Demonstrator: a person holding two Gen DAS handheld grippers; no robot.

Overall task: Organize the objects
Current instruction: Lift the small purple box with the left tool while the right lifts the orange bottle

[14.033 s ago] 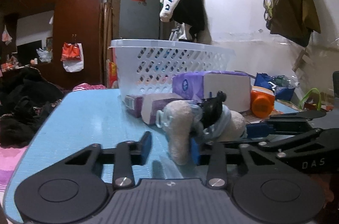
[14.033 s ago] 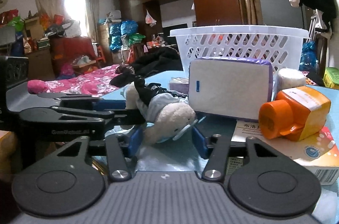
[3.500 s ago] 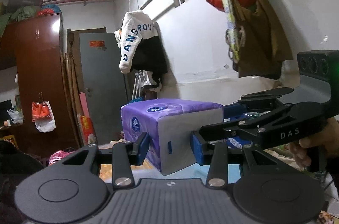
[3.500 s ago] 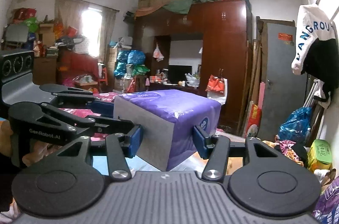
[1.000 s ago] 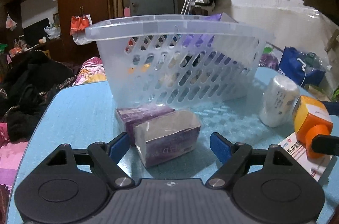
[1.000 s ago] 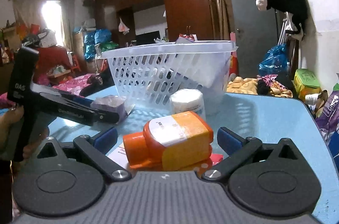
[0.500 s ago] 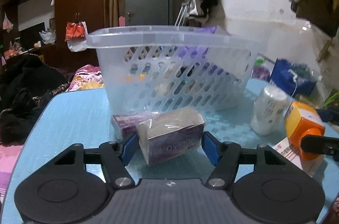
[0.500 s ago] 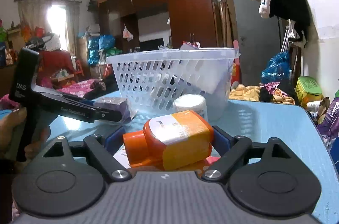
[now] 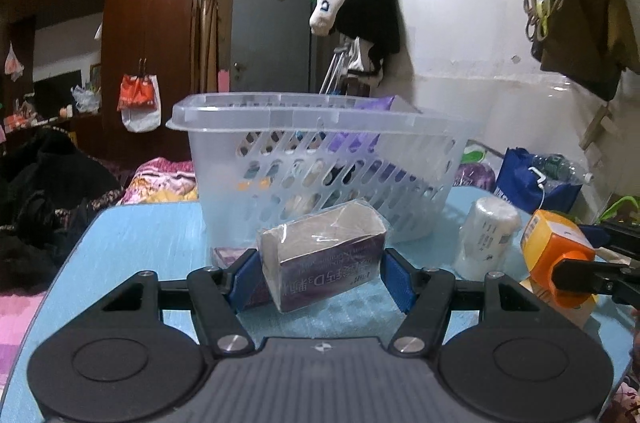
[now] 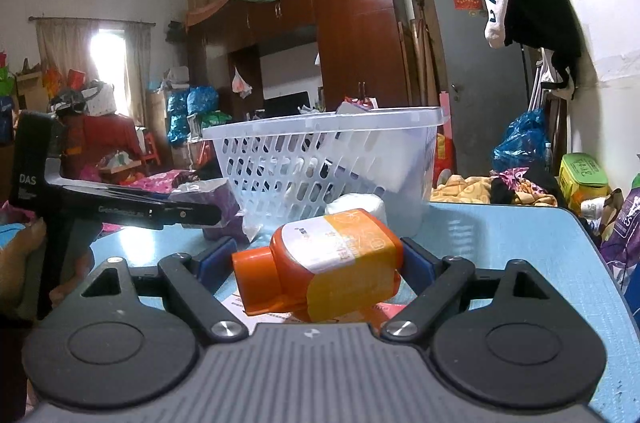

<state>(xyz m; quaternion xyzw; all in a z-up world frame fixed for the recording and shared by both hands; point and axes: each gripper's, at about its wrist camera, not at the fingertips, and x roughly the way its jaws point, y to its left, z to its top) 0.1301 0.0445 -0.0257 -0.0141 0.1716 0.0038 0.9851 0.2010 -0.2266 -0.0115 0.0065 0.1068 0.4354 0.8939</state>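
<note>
My left gripper (image 9: 320, 277) is shut on a purple box wrapped in clear plastic (image 9: 324, 259) and holds it a little above the blue table (image 9: 132, 243). My right gripper (image 10: 316, 269) is shut on an orange and yellow bottle (image 10: 324, 263) lying on its side, lifted off a flat printed box (image 10: 376, 311). The white slotted basket (image 9: 320, 179) stands just beyond both; it also shows in the right wrist view (image 10: 320, 163). A large purple tissue pack (image 9: 360, 143) leans inside it.
A second purple box (image 9: 228, 257) lies on the table under the left fingers. A white roll (image 9: 486, 237) stands right of the basket. The left gripper shows in the right wrist view (image 10: 120, 211). Bedding and clutter surround the table.
Both grippers closed on their objects, the left on the wrapped purple box and the right on the orange bottle, and both have lifted slightly from the table.
</note>
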